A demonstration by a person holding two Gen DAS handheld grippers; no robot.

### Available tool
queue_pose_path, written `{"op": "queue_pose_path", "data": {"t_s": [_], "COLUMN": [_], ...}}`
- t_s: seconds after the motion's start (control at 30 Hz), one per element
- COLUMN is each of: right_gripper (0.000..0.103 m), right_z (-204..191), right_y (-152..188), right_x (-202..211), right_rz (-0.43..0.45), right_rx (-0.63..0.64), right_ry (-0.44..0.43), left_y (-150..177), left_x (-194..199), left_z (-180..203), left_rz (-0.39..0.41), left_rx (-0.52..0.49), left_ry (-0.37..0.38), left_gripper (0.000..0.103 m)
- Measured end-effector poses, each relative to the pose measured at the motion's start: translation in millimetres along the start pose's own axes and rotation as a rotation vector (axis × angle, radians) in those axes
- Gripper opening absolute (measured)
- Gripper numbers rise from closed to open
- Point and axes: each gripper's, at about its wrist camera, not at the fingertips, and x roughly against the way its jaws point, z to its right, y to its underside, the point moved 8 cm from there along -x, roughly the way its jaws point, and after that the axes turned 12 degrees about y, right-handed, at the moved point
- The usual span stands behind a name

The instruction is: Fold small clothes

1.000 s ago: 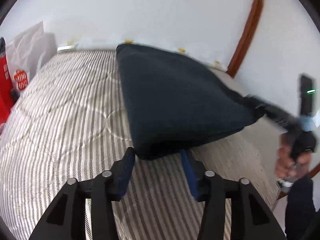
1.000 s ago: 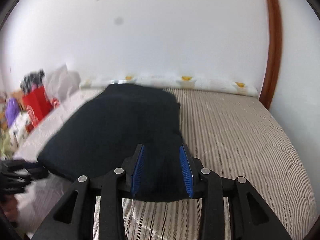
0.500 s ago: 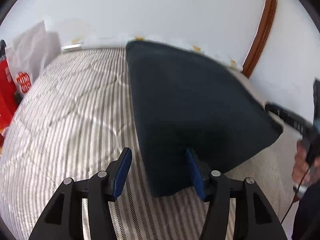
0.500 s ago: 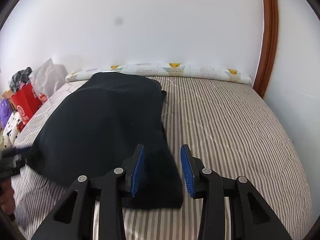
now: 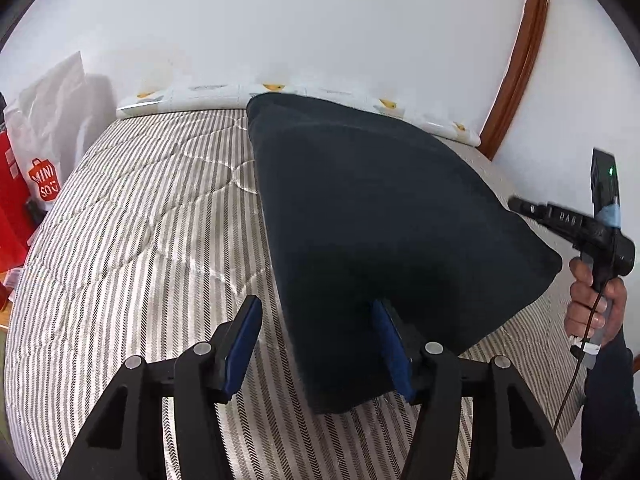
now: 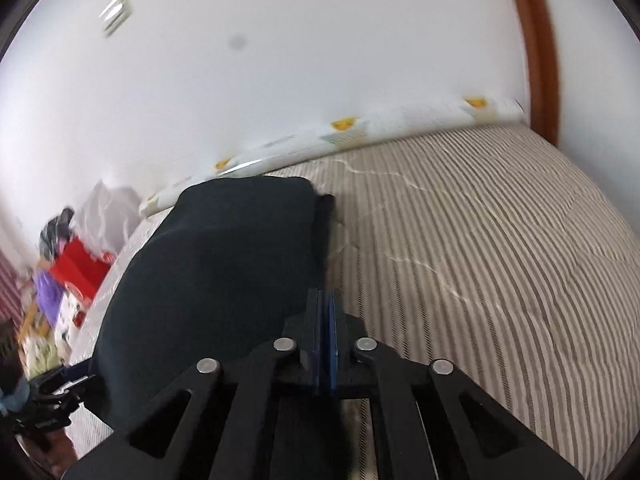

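Left wrist view: my left gripper (image 5: 316,346), black frame with blue pads, stands with its jaws apart. The near corner of the dark navy folded cloth garment (image 5: 372,220) lies between the pads; the right pad (image 5: 390,344) sits against the fabric edge, the left pad (image 5: 242,344) is clear of it over the bedcover. No clamp. The jaws have been opening over the last moments. The garment lies on the grey-and-white striped quilted bedcover (image 5: 140,232), reaching from the near edge toward the far wall. At far right a person's hand (image 5: 596,300) grips the handle of the right gripper (image 5: 516,203), whose tip is at the garment's right side. A white shopping bag with an orange logo (image 5: 48,148) stands off the bed at left.

Right wrist view (some blur): the right gripper's blue pads are pressed together, having just closed. The garment's near right edge runs up to the jaws, but I cannot tell whether fabric is pinched between them. The striped bedcover is bare to the right of the garment
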Motion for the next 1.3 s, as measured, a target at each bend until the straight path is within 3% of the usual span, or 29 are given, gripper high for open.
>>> {"op": "queue_pose_path", "data": {"t_s": [0.07,0.23,0.3,0.33,0.37,0.5,0.63,0.8,0.83,0.87,0.9,1.03,1.17,1.3], "right_gripper": [0.004,0.008,0.024,0.040,0.048,0.048,0.045,0.044,0.042,0.021,0.009,0.005,0.004,0.008], "right_z": [4.7,-4.1,-16.1,-20.3,-29.6,-48.5,-54.8,-72.1,-74.7,-77.3,-81.3,-76.7,-67.2,-70.8], "right_y": [2.4,-20.3,-33.1,-38.1,-47.0,-69.4,-82.4,-88.4,-88.3,-88.8,-90.3,-109.2,-101.3,-98.4], "right_x": [-1.7,8.5,3.5,0.3,-7.6,-39.0,-84.9,-122.0,-128.8,-133.8,-134.7,-115.4,-135.8,-113.9], "right_rz": [-0.030,-0.027,-0.038,-0.040,-0.042,-0.067,-0.146,-0.220,-0.237,-0.249,-0.244,-0.110,-0.187,-0.155], "right_rx": [0.050,0.096,0.134,0.148,0.173,0.197,0.184,0.142,0.128,0.114,0.115,0.143,0.130,0.174], "right_ry": [0.054,0.074,0.078,0.077,0.082,0.094,0.126,0.046,0.038,0.028,0.008,-0.020,0.047,0.058], "left_y": [-4.3,-25.0,-33.4,-37.1,-41.4,-52.2,-54.8,-57.3,-58.9,-60.0,-60.6,-60.2,-59.6,-58.9], "left_x": [1.8,2.8,0.7,-0.9,-2.3,-7.5,-17.6,-28.8,-30.3,-31.4,-32.7,-35.4,-38.2,-36.3], "left_z": [-2.1,-12.0,-16.7,-18.8,-21.2,-28.9,-36.6,-38.7,-39.6,-40.3,-41.5,-43.6,-42.2,-42.1], "left_rz": [0.009,0.025,0.026,0.021,0.018,0.019,0.005,0.008,0.008,0.007,0.004,-0.002,-0.001,0.001], "left_rx": [0.009,0.030,0.042,0.046,0.047,0.043,0.053,0.023,0.028,0.033,0.041,0.068,0.049,0.052], "left_ry": [0.002,-0.028,-0.034,-0.037,-0.039,-0.044,-0.029,-0.028,-0.026,-0.021,-0.014,0.018,-0.006,-0.025], "left_gripper": [0.056,0.056,0.056,0.056,0.056,0.061,0.061,0.063,0.064,0.064,0.064,0.064,0.064,0.064]}}
